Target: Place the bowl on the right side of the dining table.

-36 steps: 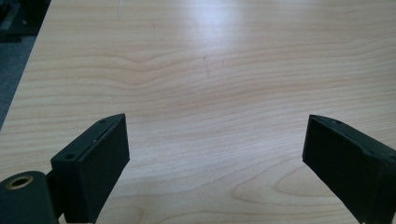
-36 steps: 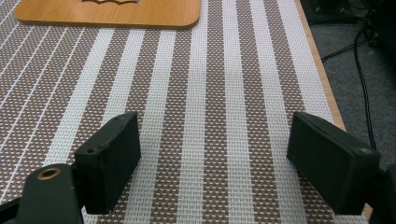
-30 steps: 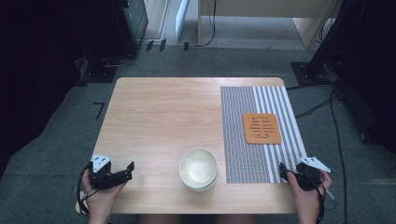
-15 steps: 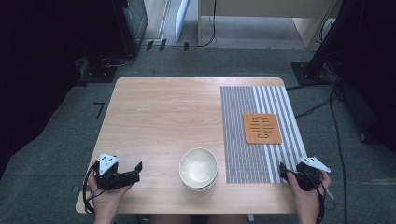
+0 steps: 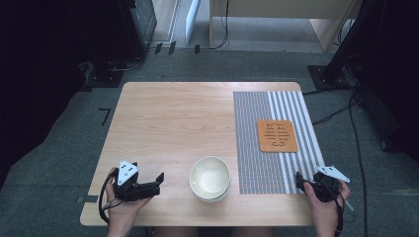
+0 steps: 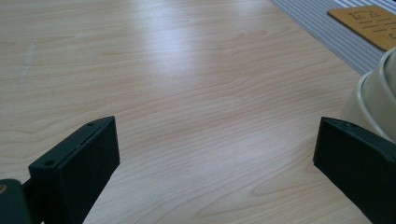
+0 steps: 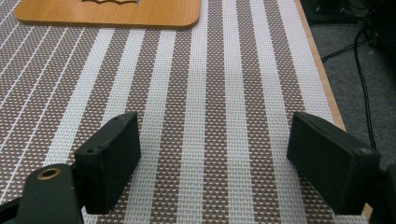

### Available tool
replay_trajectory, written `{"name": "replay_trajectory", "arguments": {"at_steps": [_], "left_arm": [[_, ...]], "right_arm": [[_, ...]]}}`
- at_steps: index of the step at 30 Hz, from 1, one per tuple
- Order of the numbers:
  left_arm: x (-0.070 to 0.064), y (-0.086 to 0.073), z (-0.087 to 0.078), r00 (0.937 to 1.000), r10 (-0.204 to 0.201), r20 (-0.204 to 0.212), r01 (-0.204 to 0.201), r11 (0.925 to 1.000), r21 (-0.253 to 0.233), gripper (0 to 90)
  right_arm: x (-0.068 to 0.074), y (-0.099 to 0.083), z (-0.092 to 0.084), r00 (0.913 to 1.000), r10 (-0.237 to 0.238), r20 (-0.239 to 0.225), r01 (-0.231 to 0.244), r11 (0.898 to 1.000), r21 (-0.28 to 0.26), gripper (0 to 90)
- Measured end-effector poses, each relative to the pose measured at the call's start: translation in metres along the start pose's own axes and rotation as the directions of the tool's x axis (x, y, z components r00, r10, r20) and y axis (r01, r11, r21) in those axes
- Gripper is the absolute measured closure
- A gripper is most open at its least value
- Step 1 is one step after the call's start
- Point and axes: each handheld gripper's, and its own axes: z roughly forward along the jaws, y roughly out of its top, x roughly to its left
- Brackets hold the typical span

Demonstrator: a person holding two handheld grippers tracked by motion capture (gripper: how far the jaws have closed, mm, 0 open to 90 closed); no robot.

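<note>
A cream bowl (image 5: 210, 177) stands near the table's front edge, seemingly stacked on another; its side shows at the right of the left gripper view (image 6: 378, 93). My left gripper (image 5: 159, 182) hovers left of the bowl and points at it. Its jaws have just been opening and now stand open (image 6: 215, 135) over bare wood, with nothing between them. My right gripper (image 5: 299, 180) rests at the front right corner, open (image 7: 212, 126) over the striped placemat (image 7: 224, 93), empty. A wooden trivet (image 5: 277, 136) lies on the placemat (image 5: 257, 148), also ahead in the right gripper view (image 7: 107, 11).
The light wooden table (image 5: 173, 118) has a wide bare stretch left of the placemat. Its right edge (image 7: 327, 93) runs close beside my right gripper, with cables on the grey floor (image 7: 364, 60) beyond. Dark equipment stands around the table's far side.
My left gripper has moved right along the front edge, closer to the bowl, and lifted a little. The right gripper has stayed put.
</note>
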Motion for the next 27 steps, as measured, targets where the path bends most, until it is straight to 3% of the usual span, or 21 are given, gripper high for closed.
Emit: {"name": "replay_trajectory", "arguments": {"at_steps": [4, 9, 14, 21, 27], "left_arm": [[-0.012, 0.009, 0.000, 0.9999, -0.003, 0.009, 0.003, 0.9999, 0.013, 0.2], [-0.025, 0.023, -0.008, 0.9998, 0.019, 0.000, -0.019, 0.9997, -0.018, 0.3], [-0.030, 0.033, -0.009, 1.0000, 0.001, 0.005, -0.001, 0.9991, -0.041, 0.3], [-0.038, 0.041, -0.005, 0.9992, -0.008, 0.040, 0.010, 0.9984, -0.056, 0.3], [-0.044, 0.044, -0.004, 0.9965, 0.009, 0.083, -0.005, 0.9986, -0.053, 0.3]], "right_arm": [[0.000, 0.000, 0.000, 1.0000, -0.001, 0.000, 0.001, 1.000, 0.000, 17.2], [0.000, 0.000, 0.000, 1.0000, -0.002, 0.000, 0.002, 1.000, -0.001, 17.2], [0.000, 0.000, 0.000, 1.0000, -0.002, 0.000, 0.002, 1.000, -0.001, 17.2], [0.000, 0.000, 0.000, 1.0000, -0.002, 0.001, 0.002, 1.000, -0.001, 17.2], [0.000, 0.000, 0.000, 1.0000, 0.001, 0.001, -0.001, 1.000, 0.001, 16.9]]}}
